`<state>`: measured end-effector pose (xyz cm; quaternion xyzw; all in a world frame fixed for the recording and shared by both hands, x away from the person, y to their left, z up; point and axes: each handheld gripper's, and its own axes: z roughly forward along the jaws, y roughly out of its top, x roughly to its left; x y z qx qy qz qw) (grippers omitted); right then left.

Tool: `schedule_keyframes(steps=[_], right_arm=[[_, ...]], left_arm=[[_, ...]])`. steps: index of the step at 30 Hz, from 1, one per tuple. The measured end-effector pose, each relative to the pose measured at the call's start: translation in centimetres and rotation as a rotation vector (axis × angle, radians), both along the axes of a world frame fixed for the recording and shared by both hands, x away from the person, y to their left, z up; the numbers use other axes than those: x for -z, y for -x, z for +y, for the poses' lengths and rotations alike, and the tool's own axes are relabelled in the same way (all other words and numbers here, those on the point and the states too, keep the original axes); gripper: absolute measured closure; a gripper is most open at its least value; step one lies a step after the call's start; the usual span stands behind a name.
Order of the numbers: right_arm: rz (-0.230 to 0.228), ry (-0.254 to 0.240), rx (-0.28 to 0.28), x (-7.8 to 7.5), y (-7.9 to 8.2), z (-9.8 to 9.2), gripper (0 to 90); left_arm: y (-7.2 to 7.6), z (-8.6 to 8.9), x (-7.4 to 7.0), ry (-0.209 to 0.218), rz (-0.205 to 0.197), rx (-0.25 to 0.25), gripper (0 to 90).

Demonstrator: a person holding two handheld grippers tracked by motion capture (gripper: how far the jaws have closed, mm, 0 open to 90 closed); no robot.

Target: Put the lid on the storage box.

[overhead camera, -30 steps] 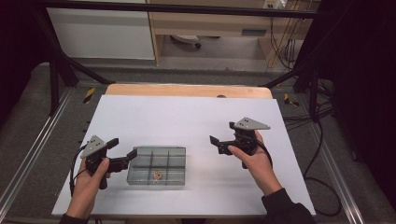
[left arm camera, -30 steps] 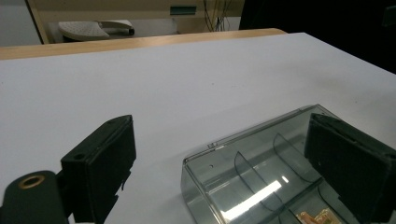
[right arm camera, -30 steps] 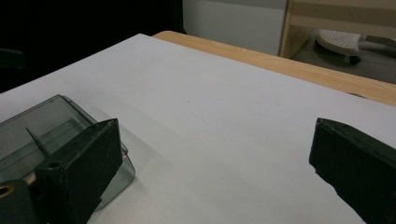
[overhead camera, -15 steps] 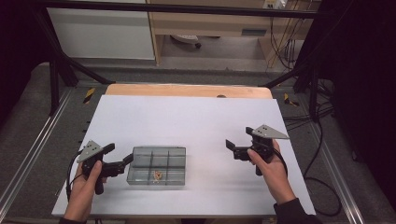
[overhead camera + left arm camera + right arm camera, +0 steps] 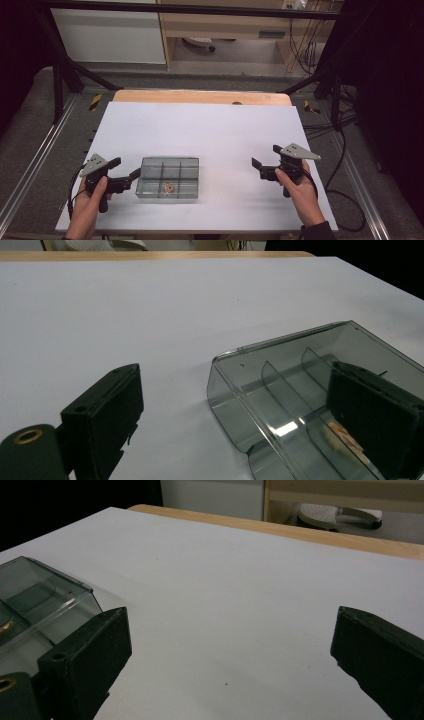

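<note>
Both grippers (image 5: 125, 171) (image 5: 264, 160) withdrawn; one box (image 5: 168, 178)

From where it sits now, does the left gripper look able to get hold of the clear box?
Probably yes. The left gripper is open right at the box's left end, one finger already seen through the box's clear wall, the other outside on bare table. Nothing lies between them.
</note>
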<state>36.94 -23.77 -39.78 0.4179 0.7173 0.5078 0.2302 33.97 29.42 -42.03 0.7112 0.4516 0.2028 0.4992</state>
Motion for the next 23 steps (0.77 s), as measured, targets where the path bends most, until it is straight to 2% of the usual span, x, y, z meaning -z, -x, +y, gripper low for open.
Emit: schedule_keyframes(steps=[10, 16, 20, 23], right_arm=[[0.031, 0.002, 0.004, 1.2, 1.1, -1.2, 3.8], [0.052, 0.05, 0.013, 2.0, 1.6, -1.7, 3.7], [0.067, 0.06, 0.031, 2.4, 1.8, -2.1, 3.7], [0.084, 0.087, 0.043, 3.1, 1.7, -2.4, 3.7]], left_arm=[[0.5, 0.7, 0.4, -0.029, 0.015, 0.001, 8.6], [0.7, 0.9, 0.5, -0.047, 0.017, -0.001, 8.5], [0.6, 0.9, 0.8, -0.081, 0.027, -0.001, 8.5], [0.4, 0.7, 1.0, -0.122, 0.041, -0.002, 8.5]])
